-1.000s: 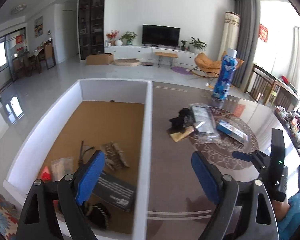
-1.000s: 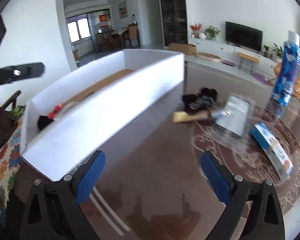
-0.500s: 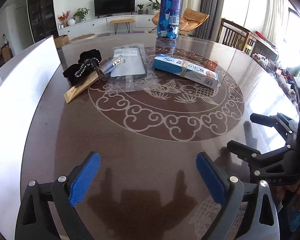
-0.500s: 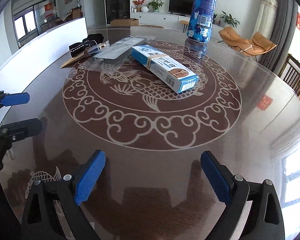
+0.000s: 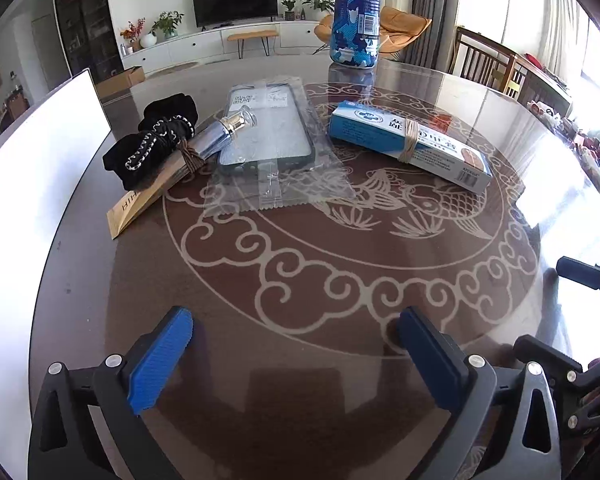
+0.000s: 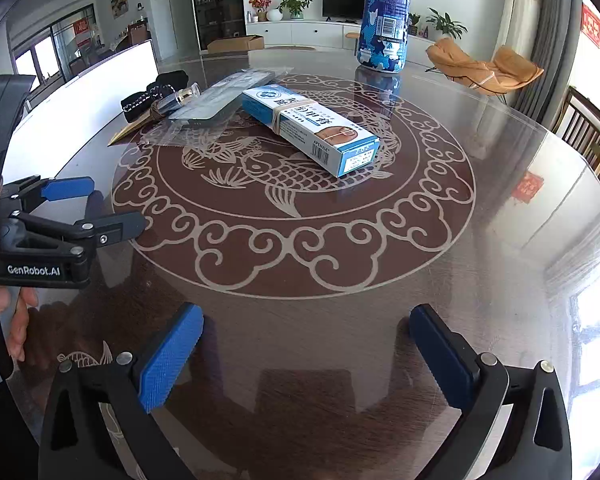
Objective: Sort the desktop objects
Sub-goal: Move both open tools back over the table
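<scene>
On the round brown table lie a blue-and-white box (image 5: 408,144) (image 6: 310,128) bound with rubber bands, a phone case in a clear bag (image 5: 266,136) (image 6: 216,100), a small silver bottle (image 5: 224,132) (image 6: 178,98) on a tan card (image 5: 140,204), and a black beaded cloth (image 5: 156,140) (image 6: 152,94). My left gripper (image 5: 296,352) is open and empty, well short of them; it also shows at the left of the right wrist view (image 6: 100,208). My right gripper (image 6: 306,356) is open and empty, near the table's front.
A tall blue camouflage can (image 5: 356,12) (image 6: 386,12) stands at the table's far side. The white wall of a sorting box (image 5: 32,176) (image 6: 80,116) runs along the left edge. Chairs (image 6: 588,132) stand to the right.
Both grippers swung right, away from the white box and towards the table's middle, then moved closer to the objects. Both stayed open and empty.
</scene>
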